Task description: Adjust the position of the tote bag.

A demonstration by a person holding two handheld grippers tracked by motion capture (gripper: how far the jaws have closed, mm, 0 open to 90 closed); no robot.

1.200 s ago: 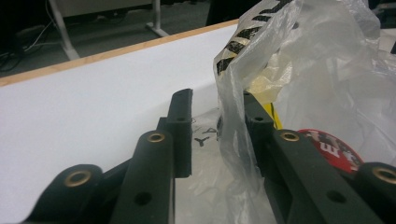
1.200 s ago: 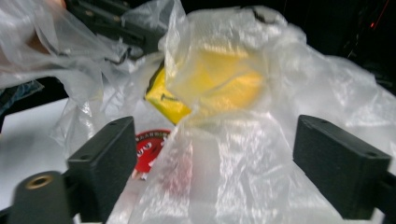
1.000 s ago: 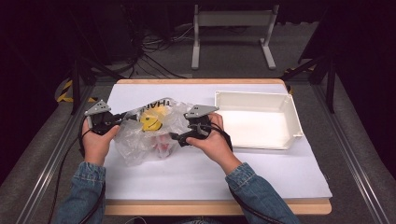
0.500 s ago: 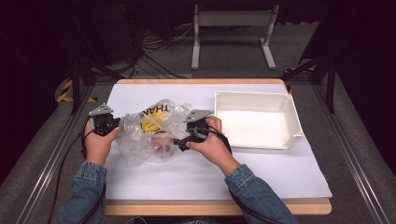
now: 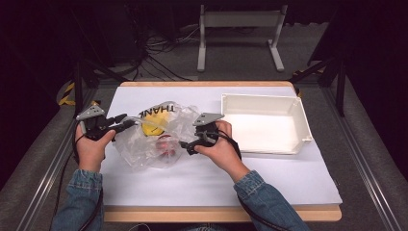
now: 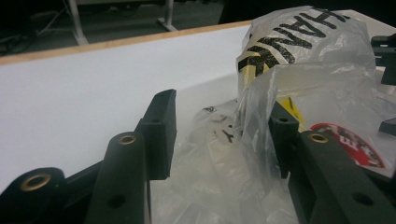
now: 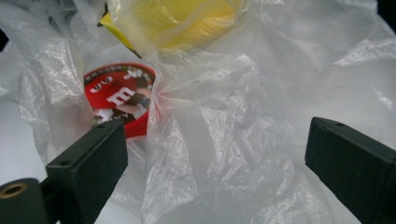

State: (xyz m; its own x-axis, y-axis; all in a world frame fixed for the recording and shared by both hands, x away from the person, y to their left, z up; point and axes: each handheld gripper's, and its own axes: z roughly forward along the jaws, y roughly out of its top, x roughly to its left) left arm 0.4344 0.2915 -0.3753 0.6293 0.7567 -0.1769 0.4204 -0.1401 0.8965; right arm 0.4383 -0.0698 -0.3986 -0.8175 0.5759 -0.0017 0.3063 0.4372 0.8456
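Seen from above: a white-covered worktop (image 5: 269, 187), a crumpled clear plastic bag (image 5: 159, 137) lying on its left half, nearer the left edge than the right. Printed in black on the bag, "THANK". Inside, a yellow item (image 5: 155, 126) toward the far side and a round red candy container (image 5: 166, 146) toward the near side. Off to the right, well apart from the bag, an empty white bin (image 5: 262, 103) near the worktop's far right corner.

Just changed: left hand-held gripper (image 5: 126, 123) opening its jaws within the last moments, now partly apart at the bag's left edge. In the left gripper view, a fold of the plastic draped against the right-hand jaw, the pads seemingly not pinching it, though hard to be sure through the film. Likely meaning: grip on that edge let go or being retaken, so the bag's mouth not yet held open.

Right hand-held gripper (image 5: 185, 144) at the bag's right side, jaws wide in its own view, plastic and the red container lying between them, nothing clamped.

Pose: both forearms in denim sleeves entering from the near edge, hands level, grippers pointing inward toward each other across the bag.
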